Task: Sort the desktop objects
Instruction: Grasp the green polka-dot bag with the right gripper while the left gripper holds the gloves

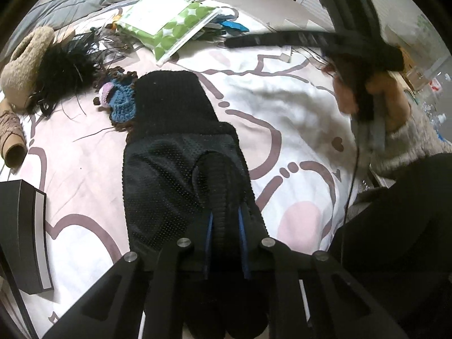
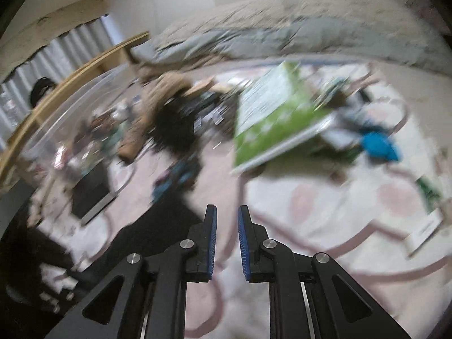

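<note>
Left gripper (image 1: 226, 220) pinched on black mesh-and-knit fabric glove (image 1: 180, 152), centre frame, on the pink patterned sheet (image 1: 84, 175). Soft, light, limp; best gripped at bunched edge. Right gripper (image 2: 226, 240) closed, empty.

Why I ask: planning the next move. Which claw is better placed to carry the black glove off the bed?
Left. The left claw is already pinched on the black glove; the right claw holds nothing.

The left gripper (image 1: 226, 217) is clamped on a black glove (image 1: 175, 152) lying on the pink-patterned sheet (image 1: 282, 107). Beside the glove's far end lies a blue crochet piece (image 1: 121, 104); beyond it, a green-dotted pouch (image 1: 175, 25).
</note>
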The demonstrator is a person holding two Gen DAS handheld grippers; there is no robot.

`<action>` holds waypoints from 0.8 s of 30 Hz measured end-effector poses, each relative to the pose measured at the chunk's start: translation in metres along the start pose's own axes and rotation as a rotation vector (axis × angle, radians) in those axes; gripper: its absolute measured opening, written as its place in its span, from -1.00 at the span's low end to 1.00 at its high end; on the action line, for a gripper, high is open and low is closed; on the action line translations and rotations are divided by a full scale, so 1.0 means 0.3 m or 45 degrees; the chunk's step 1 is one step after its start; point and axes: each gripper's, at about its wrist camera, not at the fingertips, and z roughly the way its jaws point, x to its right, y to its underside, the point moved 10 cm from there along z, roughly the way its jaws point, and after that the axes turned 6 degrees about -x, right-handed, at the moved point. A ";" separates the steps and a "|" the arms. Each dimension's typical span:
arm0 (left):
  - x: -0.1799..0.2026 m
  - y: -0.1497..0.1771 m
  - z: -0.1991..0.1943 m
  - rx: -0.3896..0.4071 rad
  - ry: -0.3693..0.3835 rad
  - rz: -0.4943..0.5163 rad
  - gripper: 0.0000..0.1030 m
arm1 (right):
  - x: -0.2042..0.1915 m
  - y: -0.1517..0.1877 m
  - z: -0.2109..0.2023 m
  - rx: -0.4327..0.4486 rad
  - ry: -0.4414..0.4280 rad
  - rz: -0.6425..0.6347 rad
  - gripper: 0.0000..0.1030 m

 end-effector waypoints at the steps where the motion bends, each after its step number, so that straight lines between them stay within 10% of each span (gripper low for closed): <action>1: 0.001 -0.002 0.002 0.001 0.002 0.000 -0.69 | 0.015 -0.033 -0.006 0.024 0.040 -0.022 -0.70; 2: -0.001 -0.002 0.003 0.002 0.006 -0.002 -0.69 | 0.026 -0.056 -0.006 0.035 0.066 -0.037 -0.68; 5: -0.007 -0.004 0.005 0.006 0.021 -0.010 -0.69 | 0.062 -0.133 0.010 0.054 0.191 -0.089 0.31; 11: -0.015 -0.001 0.010 0.006 0.053 -0.026 -0.69 | 0.079 -0.253 0.097 0.056 0.373 -0.226 0.38; 15: -0.014 0.002 0.014 0.005 0.066 -0.020 -0.69 | 0.080 -0.315 0.183 0.063 0.500 -0.333 1.00; 24: -0.024 0.003 0.019 0.008 0.114 -0.019 -0.68 | 0.060 -0.344 0.330 -0.035 0.630 -0.457 1.00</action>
